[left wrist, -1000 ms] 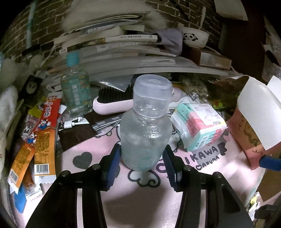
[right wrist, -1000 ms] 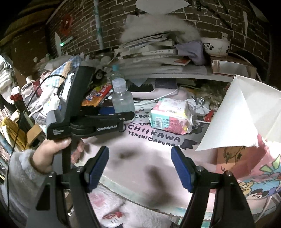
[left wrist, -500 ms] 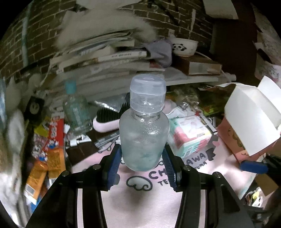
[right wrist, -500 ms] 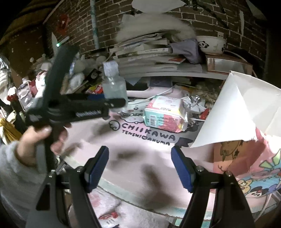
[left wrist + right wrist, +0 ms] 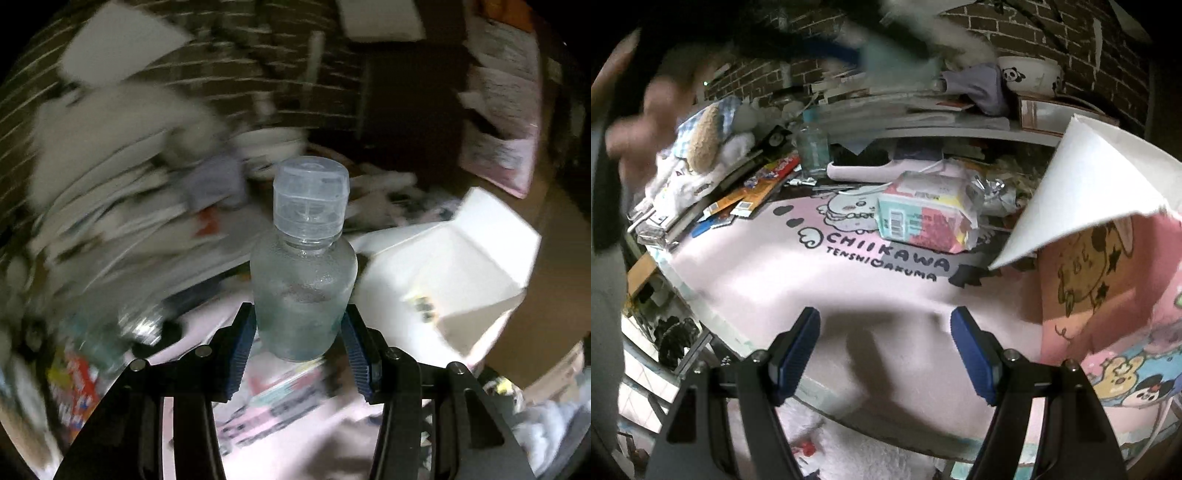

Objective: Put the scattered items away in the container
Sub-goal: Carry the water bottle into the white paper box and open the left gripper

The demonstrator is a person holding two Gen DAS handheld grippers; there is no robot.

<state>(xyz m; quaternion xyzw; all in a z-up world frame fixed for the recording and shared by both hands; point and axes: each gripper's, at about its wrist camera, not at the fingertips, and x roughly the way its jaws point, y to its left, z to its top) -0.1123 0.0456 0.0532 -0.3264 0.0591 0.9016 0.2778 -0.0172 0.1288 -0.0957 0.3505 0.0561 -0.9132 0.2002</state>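
Left gripper [image 5: 299, 350]: jaws clamped on clear capped bottle [image 5: 303, 280], upright. Right gripper [image 5: 884, 350]: jaws apart, empty, above pink mat [image 5: 783, 273].

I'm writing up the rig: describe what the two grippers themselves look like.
Both look alike. The left gripper and right gripper each have two black angular arms with small round bolt heads, ending in blue pads; the left's pads show fine ribbing. No cables or markings show.

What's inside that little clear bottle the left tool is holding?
The clear bottle in the left tool looks frosted and beaded with droplets; no coloured contents show. Its cap is on. The liquid level cannot be judged.
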